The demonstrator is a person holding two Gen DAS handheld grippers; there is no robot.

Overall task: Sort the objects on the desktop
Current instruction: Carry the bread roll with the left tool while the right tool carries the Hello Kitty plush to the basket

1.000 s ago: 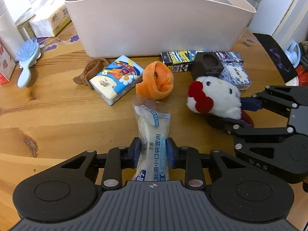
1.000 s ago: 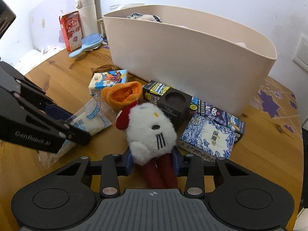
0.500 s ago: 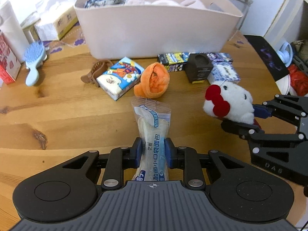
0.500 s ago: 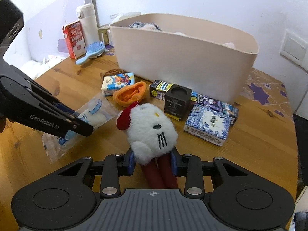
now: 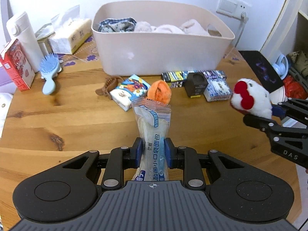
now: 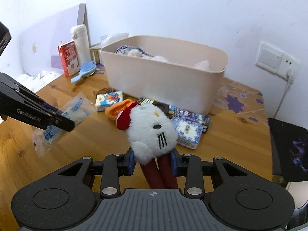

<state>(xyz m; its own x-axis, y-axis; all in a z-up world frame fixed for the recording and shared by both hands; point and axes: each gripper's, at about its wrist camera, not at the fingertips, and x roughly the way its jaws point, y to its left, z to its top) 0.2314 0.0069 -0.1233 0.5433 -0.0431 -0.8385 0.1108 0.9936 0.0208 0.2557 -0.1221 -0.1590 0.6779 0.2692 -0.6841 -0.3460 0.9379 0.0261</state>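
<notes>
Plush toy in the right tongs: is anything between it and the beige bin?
Nothing visible blocks the way. The plush toy, clamped in the right tongs, is above the table; the boxes and orange item before the bin lie low. The bin is open-topped, with fabric items inside.

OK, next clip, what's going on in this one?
A person is clearing a cluttered wooden table with two handheld grippers. The left gripper is shut on a clear bread packet, and the right gripper is shut on a white plush cat, gripping it near its red legs. Both items are held above the tabletop, in front of the beige bin, which already holds soft items. A tissue pack, an orange plush piece and small boxes are on the table.
</notes>
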